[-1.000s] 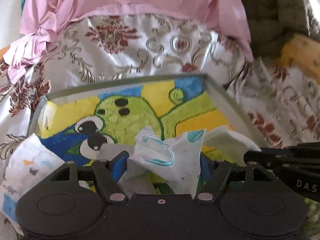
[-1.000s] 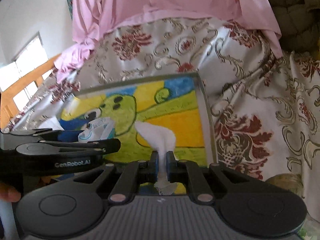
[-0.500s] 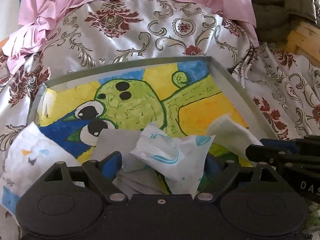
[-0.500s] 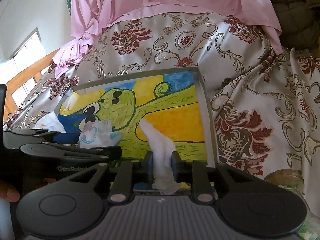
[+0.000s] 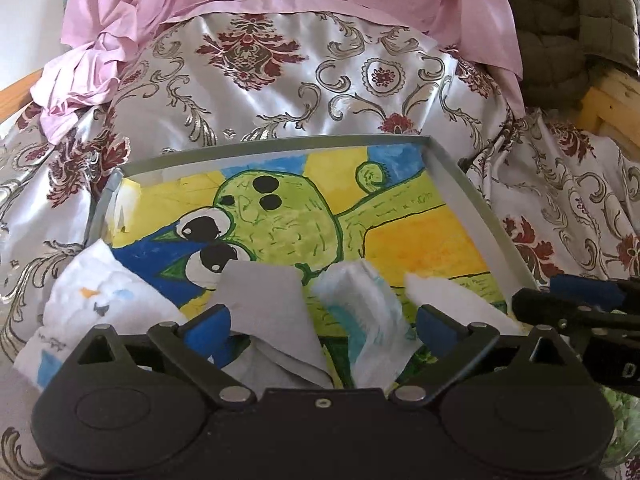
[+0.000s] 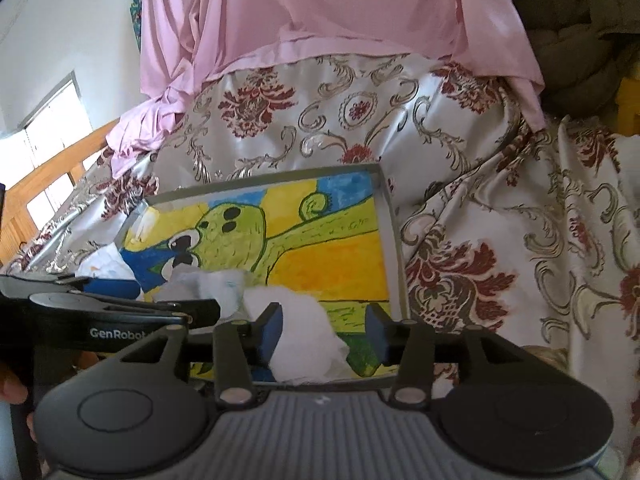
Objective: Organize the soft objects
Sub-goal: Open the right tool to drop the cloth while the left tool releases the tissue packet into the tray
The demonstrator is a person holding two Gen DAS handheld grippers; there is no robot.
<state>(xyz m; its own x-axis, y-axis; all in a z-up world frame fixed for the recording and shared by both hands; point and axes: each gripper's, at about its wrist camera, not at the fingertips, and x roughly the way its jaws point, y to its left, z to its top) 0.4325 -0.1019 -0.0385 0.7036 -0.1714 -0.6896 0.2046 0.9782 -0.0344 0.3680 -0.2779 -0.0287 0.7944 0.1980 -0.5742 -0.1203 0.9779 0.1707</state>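
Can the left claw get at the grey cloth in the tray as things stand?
Probably yes. The left claw is open and the grey cloth lies right between its fingers, in the tray. Nothing covers the cloth; a blue-printed white piece lies beside it and might get pinched too.

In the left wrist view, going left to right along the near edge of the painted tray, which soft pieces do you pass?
White printed cloth at the tray's left corner → grey cloth → white piece with blue print → plain white piece → the right gripper's side at the frame edge.
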